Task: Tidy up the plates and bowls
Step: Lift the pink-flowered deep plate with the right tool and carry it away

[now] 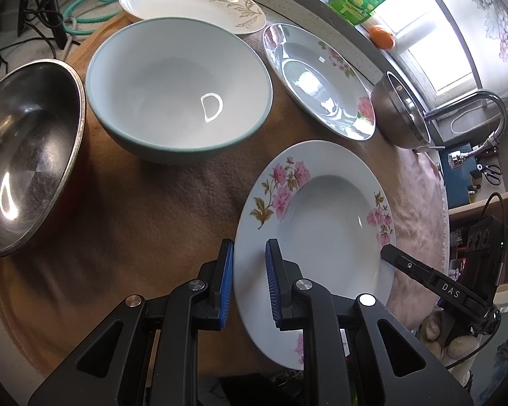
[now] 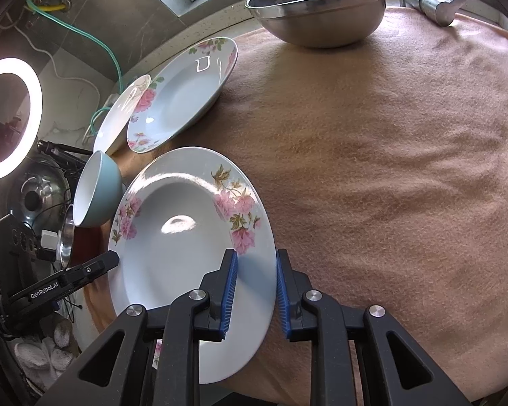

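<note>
steel bowl (image 1: 27,176) far left, teal bowl (image 1: 179,91) beside it, untouched | left gripper (image 1: 250,284) spread astride near rim of flowered plate (image 1: 316,237) on brown cloth (image 1: 145,209) | right gripper (image 2: 254,296) likewise spread over opposite rim (neither pinching yet) | step judged: grasping plate; next, close, lift, stack on matching plate (image 1: 318,81).

Glossy glazed ceramic: floral plate (image 1: 321,223), teal-rimmed bowl (image 1: 179,91). Polished, faintly scratched steel: metal bowl (image 1: 23,176) at left edge. Matt, fuzzy brown cloth (image 2: 372,155) over counter. Matt black plastic, ribbed blue pads (image 2: 229,291).
</note>
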